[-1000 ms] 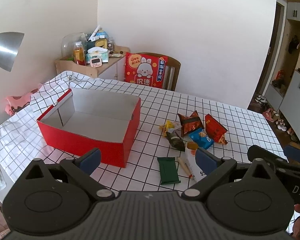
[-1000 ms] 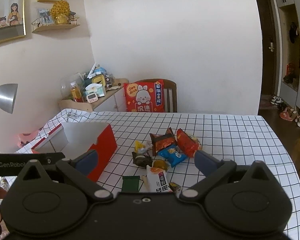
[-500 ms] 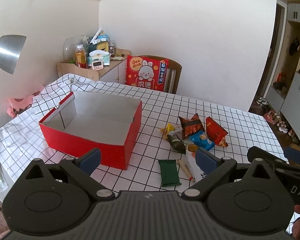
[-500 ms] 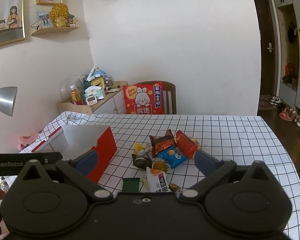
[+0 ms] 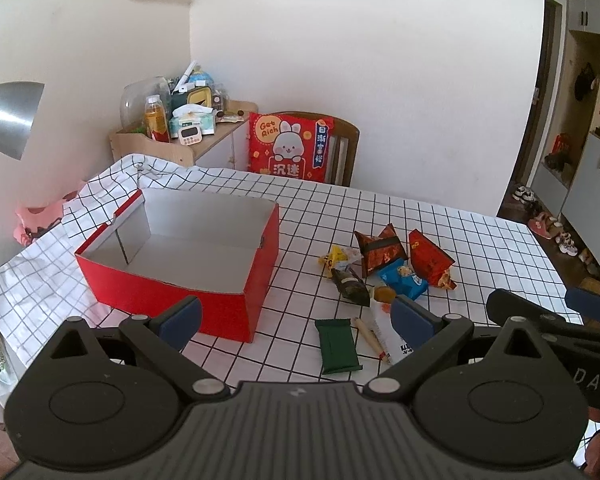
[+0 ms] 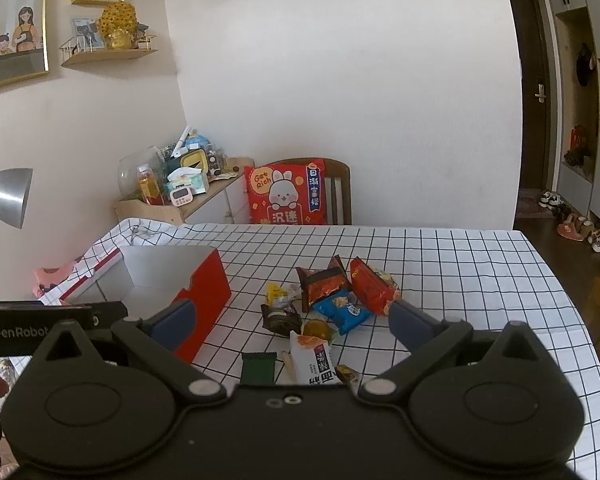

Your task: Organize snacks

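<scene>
Snacks (image 5: 384, 280) lie in one loose cluster on the checked tablecloth (image 5: 440, 232), just right of the empty red box (image 5: 180, 256) — we judge the box is placed open-topped beside them to receive them. We hold the left gripper (image 5: 296, 312) and the right gripper (image 6: 288, 320) above the near table edge, fingers apart, gripping nothing. We count one box, two red bags, one brown bag, one blue packet, one green bar (image 5: 337, 345), one white packet — smaller pieces are unclear.
</scene>
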